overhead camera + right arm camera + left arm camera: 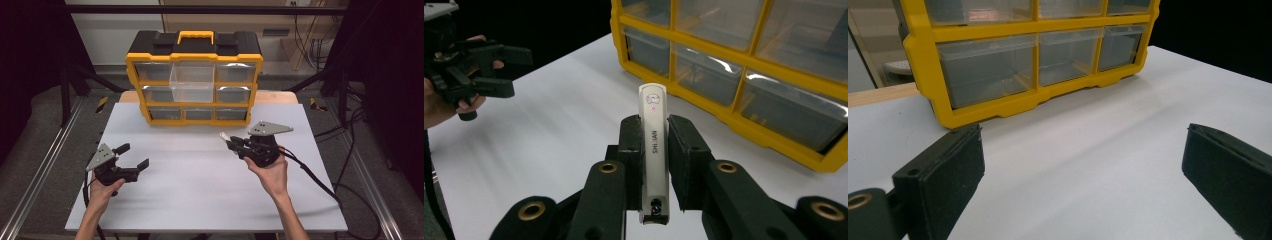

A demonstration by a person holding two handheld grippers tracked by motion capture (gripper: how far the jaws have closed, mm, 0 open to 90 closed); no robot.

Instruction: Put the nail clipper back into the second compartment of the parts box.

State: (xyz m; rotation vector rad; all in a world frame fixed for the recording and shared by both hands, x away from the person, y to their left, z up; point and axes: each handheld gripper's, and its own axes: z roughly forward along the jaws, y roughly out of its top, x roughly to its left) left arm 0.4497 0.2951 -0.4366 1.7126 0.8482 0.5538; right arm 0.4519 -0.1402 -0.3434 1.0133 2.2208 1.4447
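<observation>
Right gripper view: right gripper (655, 150) clenched on a slim white device (653, 150), raised above the white table (549, 140), near the yellow drawer organizer (744, 65). Left gripper (134, 156) released, jaws wide apart, nothing between them, low over the table's left side.

Bare table (200, 185) in front; organiser (194, 80) blocks the far edge.
</observation>
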